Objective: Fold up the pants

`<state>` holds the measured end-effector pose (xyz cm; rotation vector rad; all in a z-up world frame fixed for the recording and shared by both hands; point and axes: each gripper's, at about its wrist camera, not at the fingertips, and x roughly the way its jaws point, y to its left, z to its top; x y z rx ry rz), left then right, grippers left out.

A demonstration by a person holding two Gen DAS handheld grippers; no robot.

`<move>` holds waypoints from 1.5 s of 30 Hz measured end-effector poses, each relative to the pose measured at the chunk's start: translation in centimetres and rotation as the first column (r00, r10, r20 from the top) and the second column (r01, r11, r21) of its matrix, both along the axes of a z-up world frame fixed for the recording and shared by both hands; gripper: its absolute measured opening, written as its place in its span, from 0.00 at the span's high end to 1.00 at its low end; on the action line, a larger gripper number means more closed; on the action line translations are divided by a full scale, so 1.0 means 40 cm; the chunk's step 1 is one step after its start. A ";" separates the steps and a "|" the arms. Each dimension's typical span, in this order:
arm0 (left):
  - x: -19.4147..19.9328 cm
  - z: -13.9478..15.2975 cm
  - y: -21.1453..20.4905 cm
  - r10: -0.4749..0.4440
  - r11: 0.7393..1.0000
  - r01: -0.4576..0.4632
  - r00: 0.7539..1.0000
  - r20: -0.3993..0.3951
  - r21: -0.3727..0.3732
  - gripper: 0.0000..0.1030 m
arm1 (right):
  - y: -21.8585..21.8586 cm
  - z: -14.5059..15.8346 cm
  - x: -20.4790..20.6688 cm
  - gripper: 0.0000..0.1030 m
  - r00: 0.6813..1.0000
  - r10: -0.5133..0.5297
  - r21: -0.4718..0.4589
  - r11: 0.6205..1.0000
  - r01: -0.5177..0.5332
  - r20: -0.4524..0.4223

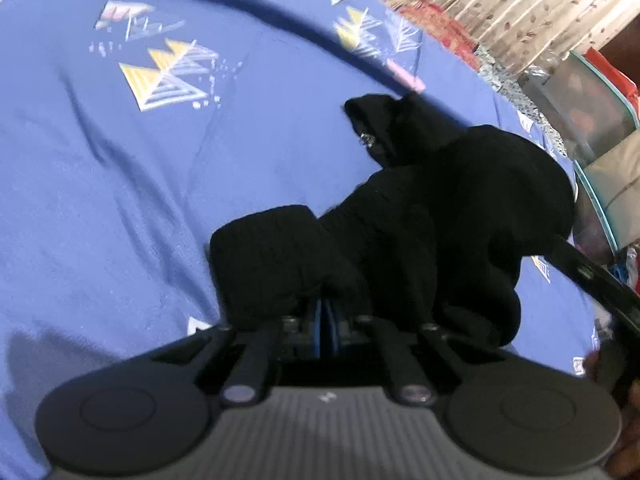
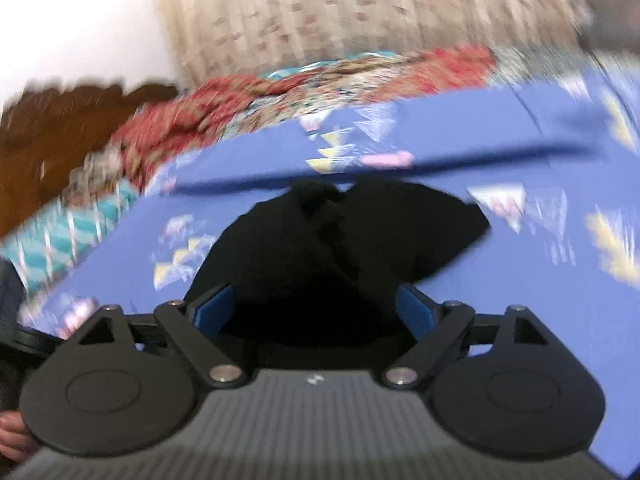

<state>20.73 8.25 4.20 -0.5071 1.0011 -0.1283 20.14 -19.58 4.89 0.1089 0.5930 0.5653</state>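
Right, I'm mid-fold on the pants [image 1: 440, 216], which sit bunched in a dark heap on the blue patterned bed sheet [image 1: 120, 200]. My left gripper [image 1: 326, 312] has its jaws pinched together, black cloth draped over them, so I judge it holds a fold. My right gripper [image 2: 312, 308] stands wide open with nothing pinched, cloth lying between its blue pads [image 2: 212, 308]. Next I'd need a clean edge to grab, since the fabric looks crumpled and shapeless.

No readable text, number or brand is showing anywhere; a small pale emblem [image 1: 326, 397] is sitting on each tool's ribbed housing (too blurred to make out as lettering).
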 end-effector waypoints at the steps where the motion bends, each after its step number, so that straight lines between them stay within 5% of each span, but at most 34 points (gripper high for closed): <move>1: -0.006 0.010 0.005 0.008 1.000 -0.008 1.000 0.020 0.004 0.96 | 0.032 0.002 0.018 0.50 1.000 0.030 -0.054 0.998 -0.030 -0.005; 2: -0.014 0.020 0.001 0.019 1.000 -0.019 0.999 0.048 0.004 0.96 | 0.061 0.003 0.040 0.88 0.997 0.070 -0.100 0.992 -0.071 -0.022; 5: -0.049 0.096 0.026 0.101 0.995 -0.102 0.979 0.178 -0.001 0.96 | 0.143 0.057 0.120 0.87 0.992 0.124 -0.127 0.984 -0.127 -0.026; 10: -0.171 0.145 0.111 0.251 0.963 -0.268 0.908 0.336 0.003 0.96 | 0.348 0.293 0.200 0.87 0.961 0.257 0.022 0.965 -0.260 0.103; 12: -0.173 0.122 0.119 0.305 0.944 -0.330 0.893 0.330 0.020 0.96 | 0.416 0.372 0.206 0.84 0.925 0.347 0.058 0.931 -0.359 0.155; 13: -0.179 0.107 0.129 0.323 0.937 -0.349 0.892 0.315 0.029 0.96 | 0.425 0.389 0.202 0.69 0.910 0.381 0.066 0.916 -0.395 0.165; 14: -0.156 0.089 0.125 0.338 0.932 -0.361 0.897 0.285 0.032 0.96 | 0.429 0.400 0.199 0.41 0.898 0.399 0.057 0.908 -0.415 0.184; 15: -0.174 0.074 0.130 0.349 0.930 -0.367 0.901 0.258 0.020 0.96 | 0.410 0.397 0.189 0.31 0.898 0.382 0.045 0.915 -0.400 0.218; 17: -0.141 0.044 0.123 0.351 0.934 -0.356 0.914 0.205 -0.013 0.95 | 0.318 0.353 0.185 0.29 0.909 0.309 0.043 0.942 -0.333 0.282; 21: -0.037 0.000 0.075 0.307 0.952 -0.307 0.942 0.133 -0.024 0.92 | 0.065 0.192 0.288 0.43 0.998 0.033 0.074 0.997 -0.037 0.057; 23: -0.028 -0.025 0.072 0.285 0.959 -0.283 0.952 0.110 -0.038 0.88 | -0.087 0.086 0.329 0.53 0.984 -0.164 0.046 0.985 0.168 -0.073; 26: -0.004 -0.054 0.070 0.267 0.963 -0.263 0.961 0.078 -0.060 0.78 | -0.214 -0.023 0.353 0.52 0.925 -0.321 0.010 0.944 0.330 -0.203; 29: -0.011 -0.069 0.079 0.253 0.966 -0.248 0.965 0.065 -0.073 0.67 | -0.225 -0.064 0.381 0.51 0.914 -0.309 0.047 0.942 0.332 -0.263; 33: -0.157 -0.113 0.124 0.247 0.965 -0.239 0.967 0.063 -0.104 0.59 | -0.090 -0.026 0.401 0.43 0.958 -0.214 -0.005 0.976 0.217 -0.191; 37: -0.186 -0.132 0.119 0.239 0.968 -0.233 0.969 0.059 -0.095 0.65 | 0.067 -0.044 0.448 0.41 0.987 -0.116 -0.167 0.981 0.097 -0.108; 39: -0.179 -0.144 0.110 0.235 0.970 -0.230 0.971 0.051 -0.079 0.79 | 0.128 -0.060 0.467 0.41 0.988 -0.106 -0.227 0.971 0.079 -0.109; 40: -0.185 -0.151 0.112 0.233 0.971 -0.230 0.971 0.045 -0.064 0.84 | 0.136 -0.079 0.478 0.45 0.986 -0.112 -0.257 0.963 0.077 -0.124; 42: -0.166 -0.166 0.112 0.233 0.971 -0.231 0.972 0.028 -0.055 0.94 | 0.152 -0.119 0.518 0.97 0.974 -0.130 -0.337 0.940 0.061 -0.185; 45: -0.155 -0.159 0.124 0.225 0.973 -0.221 0.973 0.056 -0.072 0.95 | 0.071 -0.097 0.537 0.95 0.964 -0.209 -0.290 0.944 0.154 -0.167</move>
